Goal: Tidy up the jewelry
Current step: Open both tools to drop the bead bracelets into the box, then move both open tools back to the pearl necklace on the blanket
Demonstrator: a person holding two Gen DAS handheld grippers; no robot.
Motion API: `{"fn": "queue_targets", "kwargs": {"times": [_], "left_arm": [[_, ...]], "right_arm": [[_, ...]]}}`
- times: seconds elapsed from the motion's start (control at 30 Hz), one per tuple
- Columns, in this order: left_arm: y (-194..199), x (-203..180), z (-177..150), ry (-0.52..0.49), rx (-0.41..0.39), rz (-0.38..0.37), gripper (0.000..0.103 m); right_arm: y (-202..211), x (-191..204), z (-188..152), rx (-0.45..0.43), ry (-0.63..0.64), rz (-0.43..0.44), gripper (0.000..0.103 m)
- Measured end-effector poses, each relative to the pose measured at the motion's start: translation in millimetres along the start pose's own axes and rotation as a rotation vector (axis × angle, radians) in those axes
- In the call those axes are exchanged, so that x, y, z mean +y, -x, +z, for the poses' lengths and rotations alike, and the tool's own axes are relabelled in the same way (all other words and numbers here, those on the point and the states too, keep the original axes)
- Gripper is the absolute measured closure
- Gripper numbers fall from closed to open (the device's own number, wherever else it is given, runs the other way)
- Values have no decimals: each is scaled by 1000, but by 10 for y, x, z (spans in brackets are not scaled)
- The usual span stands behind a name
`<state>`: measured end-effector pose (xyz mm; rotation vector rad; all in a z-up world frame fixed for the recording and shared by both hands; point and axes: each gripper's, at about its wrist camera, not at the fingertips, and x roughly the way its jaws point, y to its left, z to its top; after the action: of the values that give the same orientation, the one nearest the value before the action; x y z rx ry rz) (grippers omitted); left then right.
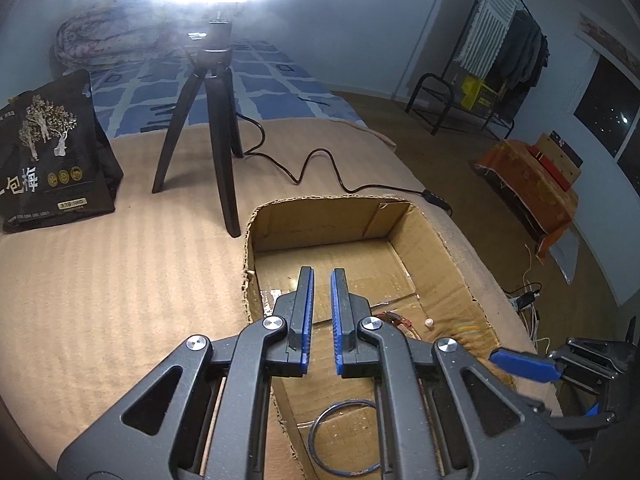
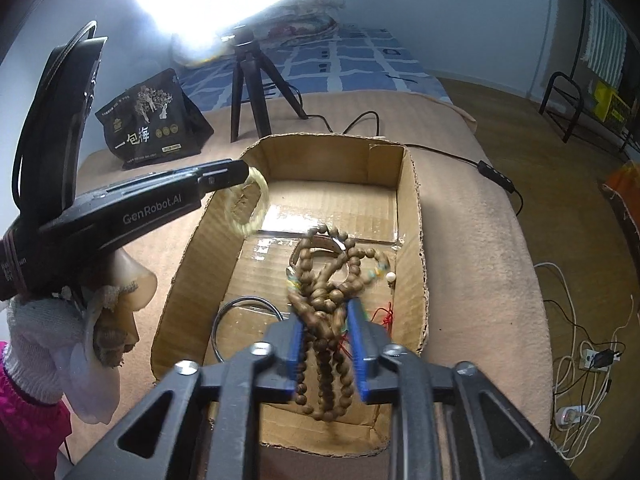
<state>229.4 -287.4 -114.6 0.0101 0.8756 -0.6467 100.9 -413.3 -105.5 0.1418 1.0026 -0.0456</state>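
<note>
We hang both grippers over the cardboard box [image 2: 412, 216]: right gripper [image 2: 326, 340] jaws part-open around wooden beads [image 2: 324, 288] (blurred); left gripper [image 1: 320, 316] jaws slightly apart, empty.

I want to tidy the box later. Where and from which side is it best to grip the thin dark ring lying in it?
Probably grip the thin dark ring at its rim, coming from above, one finger inside the hoop and one outside. It lies flat on the floor of the box, so a side approach finds no edge.
</note>
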Motion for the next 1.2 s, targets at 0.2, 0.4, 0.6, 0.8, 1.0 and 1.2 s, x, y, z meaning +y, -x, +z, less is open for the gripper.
{"fn": "queue_targets", "kwargs": {"times": [0.2, 0.4, 0.6, 0.8, 1.0, 1.2], "left_arm": [[104, -1, 8, -13, -30, 25, 44], [164, 8, -12, -12, -19, 28, 44], [314, 37, -39, -2, -19, 31, 44], [580, 74, -128, -33, -38, 67, 43], [934, 177, -317, -92, -74, 123, 43], [1334, 444, -553, -98, -93, 170, 43]], "right_arm": [[51, 50, 0, -21, 27, -17, 28], [98, 76, 0, -35, 18, 4, 17], [194, 79, -31, -53, -7, 28, 15], [335, 50, -100, -92, -79, 43, 14], [554, 169, -153, -185, -55, 30, 3], [733, 422, -226, -261, 24, 54, 0]]}}
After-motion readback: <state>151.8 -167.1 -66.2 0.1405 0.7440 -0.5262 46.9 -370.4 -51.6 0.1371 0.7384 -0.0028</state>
